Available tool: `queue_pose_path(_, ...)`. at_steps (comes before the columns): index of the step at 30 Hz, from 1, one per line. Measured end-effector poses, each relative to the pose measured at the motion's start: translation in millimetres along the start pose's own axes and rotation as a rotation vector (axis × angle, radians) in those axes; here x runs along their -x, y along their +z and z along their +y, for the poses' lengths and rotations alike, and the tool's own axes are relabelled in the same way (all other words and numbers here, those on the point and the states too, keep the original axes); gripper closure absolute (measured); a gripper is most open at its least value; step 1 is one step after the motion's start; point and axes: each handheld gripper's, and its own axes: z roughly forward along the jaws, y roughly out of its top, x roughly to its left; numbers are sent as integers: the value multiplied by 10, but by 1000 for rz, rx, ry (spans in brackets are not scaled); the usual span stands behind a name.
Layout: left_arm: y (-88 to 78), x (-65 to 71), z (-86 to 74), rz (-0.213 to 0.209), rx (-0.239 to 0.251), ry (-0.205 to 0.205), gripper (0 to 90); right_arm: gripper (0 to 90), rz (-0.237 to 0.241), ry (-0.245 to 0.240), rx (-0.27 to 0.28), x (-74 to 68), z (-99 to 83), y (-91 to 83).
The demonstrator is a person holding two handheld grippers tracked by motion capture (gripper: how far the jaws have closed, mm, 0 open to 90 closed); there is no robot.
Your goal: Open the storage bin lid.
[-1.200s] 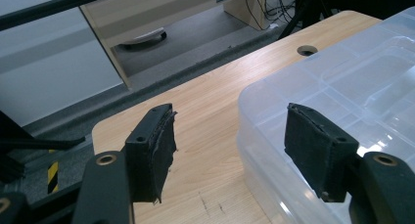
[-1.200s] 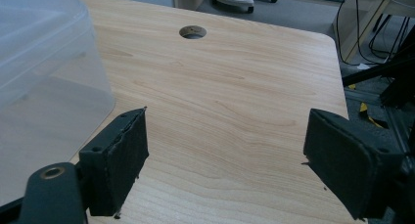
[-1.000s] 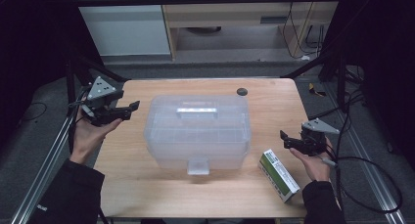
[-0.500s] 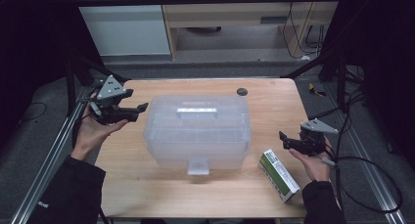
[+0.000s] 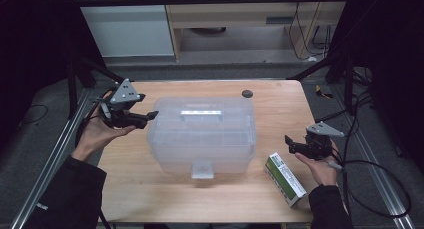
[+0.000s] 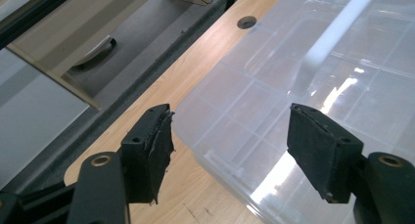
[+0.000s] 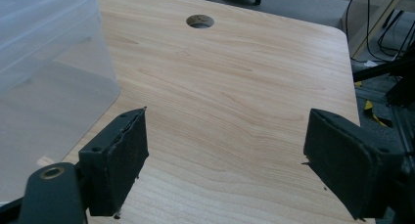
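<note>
Resting on one wooden table, a single clear plastic box with a white handle and a front latch sits mid-table. Two grippers flank the box: the left gripper, jaws spread wide and empty, reaches its upper left corner; the right gripper, also wide open and holding nothing, hovers well right of it. One green-and-white carton lies right of the box, near the front edge. One round hole lies behind the box.
</note>
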Motion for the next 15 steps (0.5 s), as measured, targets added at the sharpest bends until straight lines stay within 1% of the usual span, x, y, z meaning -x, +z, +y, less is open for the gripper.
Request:
queue_pose_path(2,3,25,33,4,-7,25,326,171,3,-1,-4,-5,-2,5)
queue_pose_path(3,3,25,33,4,-7,25,326,171,3,-1,-4,-5,-2,5)
queue_pose_path(4,7,43,63,-7,-8,36,324,174,6,-7,-12,-9,-11,12)
queue_pose_path(5,7,43,63,-7,-8,36,323,178,8,-9,-22,-10,-14,13)
queue_pose_path(6,17,64,94,-14,-14,44,322,183,8,-11,-24,-10,-16,13)
queue_pose_path(7,22,64,111,-19,-25,62,322,191,14,-8,-24,-11,-16,11)
queue_pose_path(8,22,64,111,-19,-25,62,322,191,14,-8,-24,-11,-16,11)
queue_pose_path(9,32,69,127,-23,-36,70,322,195,20,-8,-24,-10,-15,10)
queue_pose_path(12,73,94,186,-41,-59,105,317,205,23,-9,-31,-12,-9,12)
queue_pose_path(13,73,94,186,-41,-59,105,316,206,23,-8,-35,-11,-11,13)
queue_pose_path(14,90,102,212,-47,-67,122,316,207,24,-7,-37,-9,-13,13)
queue_pose_path(15,90,102,212,-47,-67,122,316,208,26,-3,-40,-10,-14,11)
